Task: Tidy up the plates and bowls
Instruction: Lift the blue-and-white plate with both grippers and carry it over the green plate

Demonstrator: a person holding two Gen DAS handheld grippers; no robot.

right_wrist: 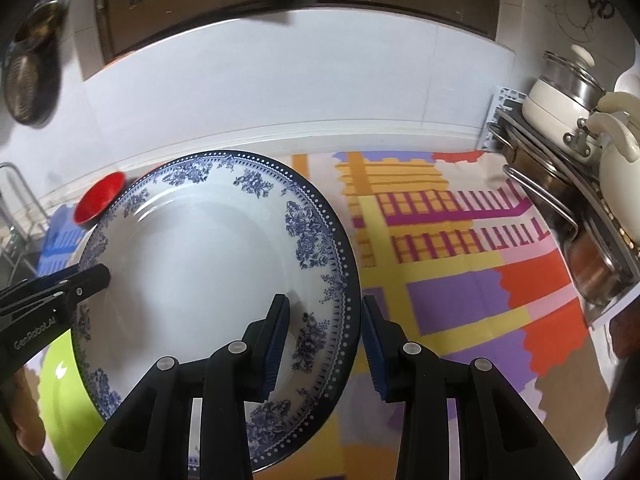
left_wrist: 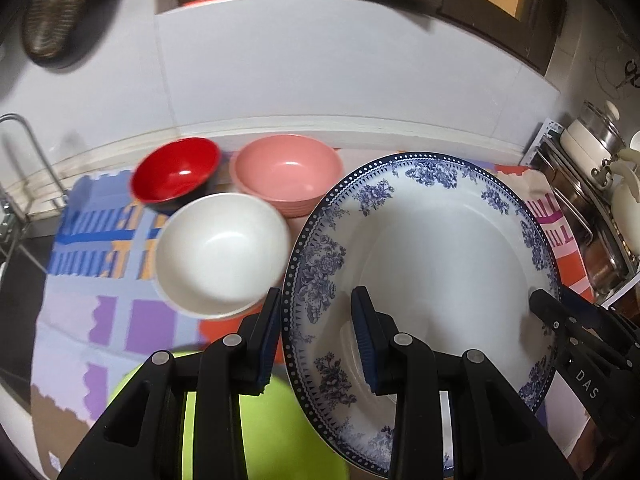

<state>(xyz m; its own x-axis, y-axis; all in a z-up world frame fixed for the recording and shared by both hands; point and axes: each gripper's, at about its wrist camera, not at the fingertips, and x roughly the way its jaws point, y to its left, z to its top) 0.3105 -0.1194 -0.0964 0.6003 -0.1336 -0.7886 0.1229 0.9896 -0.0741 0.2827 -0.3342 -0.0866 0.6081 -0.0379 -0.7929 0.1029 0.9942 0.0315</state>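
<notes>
A: What is the big plate (left_wrist: 432, 240) showing?
B: It is showing a white middle, blue flower sprays on the rim and a dark blue edge dotted with white.
A: And the bowls?
B: The red bowl (left_wrist: 176, 174) is gleaming glossy red inside, the pink bowl (left_wrist: 286, 174) is looking salmon pink, the white bowl (left_wrist: 222, 254) is showing plain white, and a lime green dish (left_wrist: 280, 432) is glowing below.
A: The tablecloth (right_wrist: 460, 280)?
B: It is displaying patches of purple, orange-red, yellow and pink, with magenta bars.
A: The claws?
B: The left claw (left_wrist: 316, 340) and right claw (right_wrist: 325, 344) are showing black with blue pads (right_wrist: 276, 344).
</notes>
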